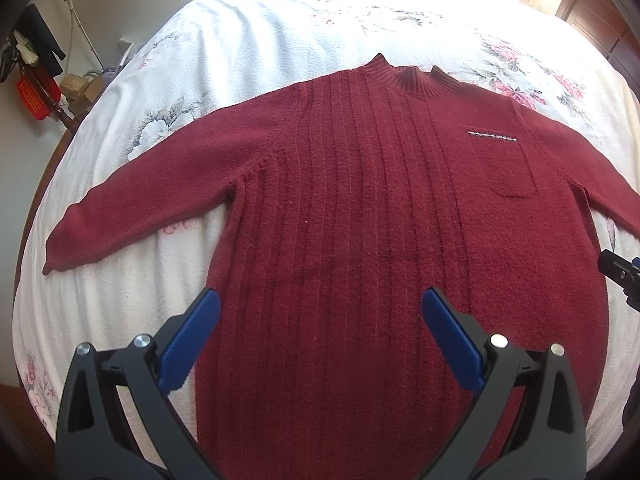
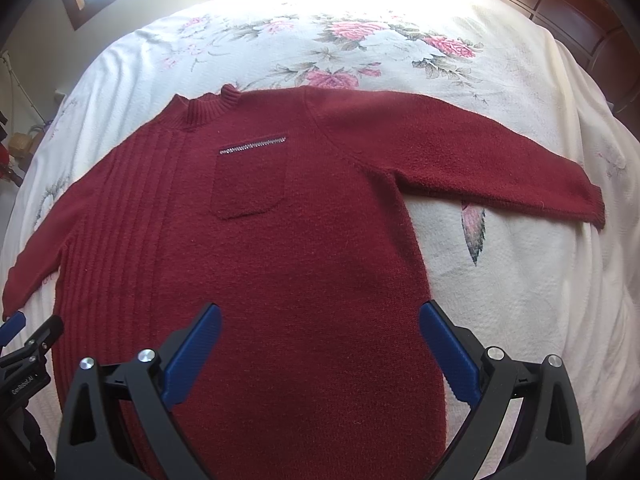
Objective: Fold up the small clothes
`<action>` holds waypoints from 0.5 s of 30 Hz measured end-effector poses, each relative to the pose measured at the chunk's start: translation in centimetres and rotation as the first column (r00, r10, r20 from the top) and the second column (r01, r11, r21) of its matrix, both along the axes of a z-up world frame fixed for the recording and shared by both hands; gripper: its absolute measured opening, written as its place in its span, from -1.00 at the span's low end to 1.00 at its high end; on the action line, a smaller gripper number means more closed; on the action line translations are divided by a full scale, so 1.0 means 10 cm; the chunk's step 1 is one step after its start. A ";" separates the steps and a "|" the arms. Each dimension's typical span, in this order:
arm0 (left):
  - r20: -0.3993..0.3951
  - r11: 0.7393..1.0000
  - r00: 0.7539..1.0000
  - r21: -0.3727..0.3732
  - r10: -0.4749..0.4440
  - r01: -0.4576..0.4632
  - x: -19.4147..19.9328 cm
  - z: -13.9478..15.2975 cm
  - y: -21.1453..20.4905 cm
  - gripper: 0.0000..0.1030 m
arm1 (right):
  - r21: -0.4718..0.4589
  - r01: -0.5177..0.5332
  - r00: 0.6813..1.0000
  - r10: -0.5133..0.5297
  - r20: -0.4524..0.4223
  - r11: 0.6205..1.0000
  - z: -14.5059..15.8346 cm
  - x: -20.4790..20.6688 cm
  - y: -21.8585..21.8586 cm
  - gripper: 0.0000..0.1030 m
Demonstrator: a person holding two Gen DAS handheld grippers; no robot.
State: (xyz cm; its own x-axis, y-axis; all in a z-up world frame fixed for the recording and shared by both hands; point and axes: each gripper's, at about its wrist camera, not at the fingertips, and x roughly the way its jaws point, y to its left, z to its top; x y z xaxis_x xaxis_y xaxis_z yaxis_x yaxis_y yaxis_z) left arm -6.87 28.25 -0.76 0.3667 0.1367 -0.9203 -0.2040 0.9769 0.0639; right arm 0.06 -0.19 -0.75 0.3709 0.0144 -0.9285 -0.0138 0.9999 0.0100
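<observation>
Dark red knit sweater (image 1: pixel 360 216) spread flat, front up, on a floral bedspread (image 2: pixel 500 280), sleeves out to both sides, ribbed collar, zipped chest pocket (image 2: pixel 250 178) (silver trim), left gripper (image 1: pixel 320 312) and right gripper (image 2: pixel 320 320) hovering above its lower body, jaws spread wide, grasping nothing

**Layout: Sweater on Bed**

The sweater (image 1: pixel 340 208) lies flat on the bed (image 1: pixel 248 32), collar (image 1: pixel 408 74) at the far end, hem toward the cameras. One sleeve (image 1: pixel 152 196) extends left; the other sleeve (image 2: pixel 460 152) extends right. The chest pocket (image 2: pixel 250 180) sits right of centre, below the collar. The left claw (image 1: pixel 320 312) and right claw (image 2: pixel 320 320) hover over the lower body, side by side, each spread wide.
</observation>
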 end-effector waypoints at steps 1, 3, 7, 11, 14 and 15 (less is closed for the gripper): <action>0.000 1.000 1.000 0.000 -0.001 0.001 0.00 0.00 0.00 0.94 | -0.001 0.000 1.000 0.000 0.000 1.000 0.00 0.00 0.00 0.93; -0.002 1.000 1.000 -0.001 -0.002 0.002 0.01 -0.01 -0.01 0.94 | -0.001 0.001 1.000 -0.001 0.000 1.000 0.00 0.00 0.00 0.93; -0.005 1.000 1.000 0.001 -0.004 0.004 0.01 -0.02 -0.02 0.94 | 0.002 0.005 1.000 -0.005 -0.001 1.000 -0.01 0.01 -0.02 0.93; -0.002 1.000 1.000 0.001 0.003 -0.003 0.04 -0.05 -0.03 0.94 | 0.025 0.024 1.000 -0.024 -0.002 0.999 0.00 0.06 -0.14 0.93; -0.003 1.000 1.000 -0.003 0.012 -0.012 0.06 -0.08 -0.04 0.94 | 0.012 0.085 0.996 -0.085 0.006 0.996 0.03 0.13 -0.39 0.93; 0.001 1.000 1.000 -0.008 0.010 -0.010 0.07 -0.09 -0.05 0.94 | -0.004 0.106 0.994 -0.106 0.012 0.994 0.04 0.14 -0.48 0.93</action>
State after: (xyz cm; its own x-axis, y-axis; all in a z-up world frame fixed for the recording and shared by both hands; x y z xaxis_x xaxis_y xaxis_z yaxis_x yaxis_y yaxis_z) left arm -6.18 27.76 -1.61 0.3660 0.1333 -0.9210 -0.2140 0.9752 0.0561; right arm 1.50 -4.96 -0.36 0.3814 -0.0304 -0.9239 0.0925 0.9957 0.0055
